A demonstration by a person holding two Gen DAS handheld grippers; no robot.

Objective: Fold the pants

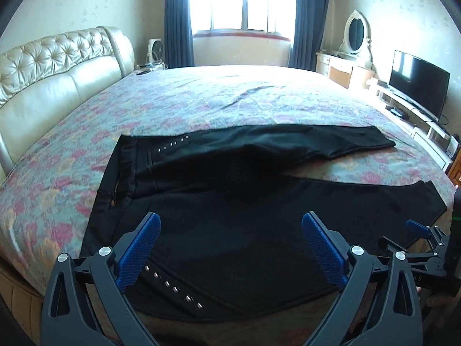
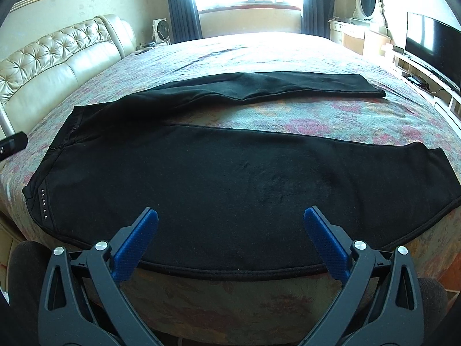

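Black pants (image 1: pixel 230 201) lie flat on the floral bedspread (image 1: pixel 201 101), waistband to the left and both legs spread apart toward the right. Rows of small metal studs mark the hips. My left gripper (image 1: pixel 230 225) is open and empty above the near leg, close to the waist. My right gripper (image 2: pixel 230 220) is open and empty above the middle of the near leg (image 2: pixel 245 196), near the bed's front edge. The right gripper also shows at the right edge of the left wrist view (image 1: pixel 417 230). The far leg (image 2: pixel 288 85) lies slightly rumpled.
A tufted cream headboard (image 1: pixel 52 66) runs along the left. A dresser with an oval mirror (image 1: pixel 355 33) and a TV (image 1: pixel 417 83) on a low stand are on the right. A window with dark curtains (image 1: pixel 242 3) is behind the bed.
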